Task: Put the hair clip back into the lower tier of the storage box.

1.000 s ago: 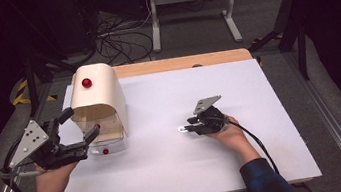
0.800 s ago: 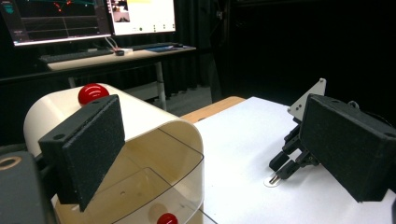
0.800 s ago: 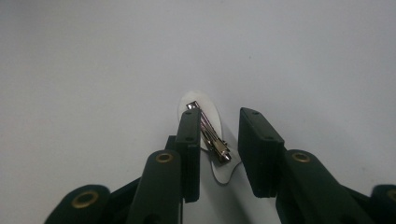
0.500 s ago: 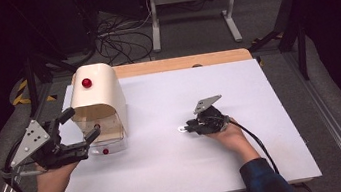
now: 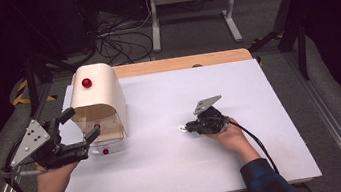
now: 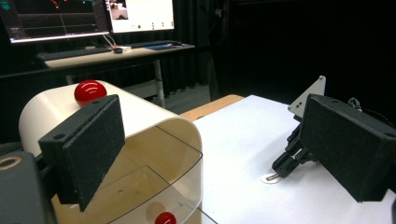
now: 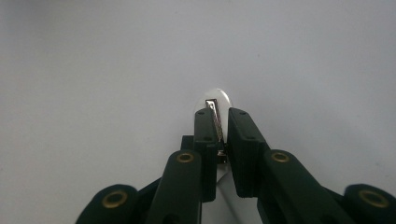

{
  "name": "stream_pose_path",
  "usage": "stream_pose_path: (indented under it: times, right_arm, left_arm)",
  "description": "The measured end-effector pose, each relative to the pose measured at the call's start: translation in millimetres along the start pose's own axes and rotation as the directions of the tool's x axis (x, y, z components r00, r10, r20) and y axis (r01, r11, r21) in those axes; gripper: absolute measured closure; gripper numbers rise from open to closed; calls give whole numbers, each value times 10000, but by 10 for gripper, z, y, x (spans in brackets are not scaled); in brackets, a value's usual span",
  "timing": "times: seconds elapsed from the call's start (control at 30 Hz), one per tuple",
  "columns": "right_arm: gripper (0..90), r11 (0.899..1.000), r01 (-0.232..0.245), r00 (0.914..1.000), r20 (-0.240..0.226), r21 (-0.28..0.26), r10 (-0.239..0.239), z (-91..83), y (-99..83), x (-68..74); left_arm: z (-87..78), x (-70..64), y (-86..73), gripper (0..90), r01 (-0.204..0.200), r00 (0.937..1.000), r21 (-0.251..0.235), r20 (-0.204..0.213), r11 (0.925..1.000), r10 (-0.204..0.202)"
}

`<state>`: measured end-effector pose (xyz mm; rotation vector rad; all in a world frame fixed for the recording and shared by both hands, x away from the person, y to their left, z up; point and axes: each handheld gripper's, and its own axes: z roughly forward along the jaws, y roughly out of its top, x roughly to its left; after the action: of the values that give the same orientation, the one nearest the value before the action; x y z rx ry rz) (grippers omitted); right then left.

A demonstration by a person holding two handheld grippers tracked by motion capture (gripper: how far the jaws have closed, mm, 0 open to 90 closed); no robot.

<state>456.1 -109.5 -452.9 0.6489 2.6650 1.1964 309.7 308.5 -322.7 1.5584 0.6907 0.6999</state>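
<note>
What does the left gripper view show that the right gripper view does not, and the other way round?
Left gripper view: the open left tongs, a cream box with a red knob, and monitors behind. Right gripper view: up close, a thin metal strip pinched between the shut jaws. Both: the right tongs, the small white disc under their tips, and the white table.

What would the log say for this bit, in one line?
left tool: open, by bread box | right tool: shut on small clear object | on white table
</note>
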Motion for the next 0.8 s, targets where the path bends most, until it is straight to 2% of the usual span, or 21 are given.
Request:
stream_pose_path:
  times: [0.43, 0.7, 0.8]
  right_arm:
    - [830, 9977, 165, 9999, 9, -652, -164, -51, 55, 64]
    - [830, 9916, 318, 9995, 121, -1256, -306, -100, 100, 111]
    - [830, 9867, 436, 9988, 308, -1568, -393, -123, 119, 139]
  left_arm:
    - [-3, -2, 3, 78, 45, 10000, -71, -10, 10000, -46]
    - [-3, 0, 2, 78, 19, 10000, -44, -26, 10000, -19]
    - [-9, 5, 6, 77, -12, 10000, -64, -27, 10000, 12]
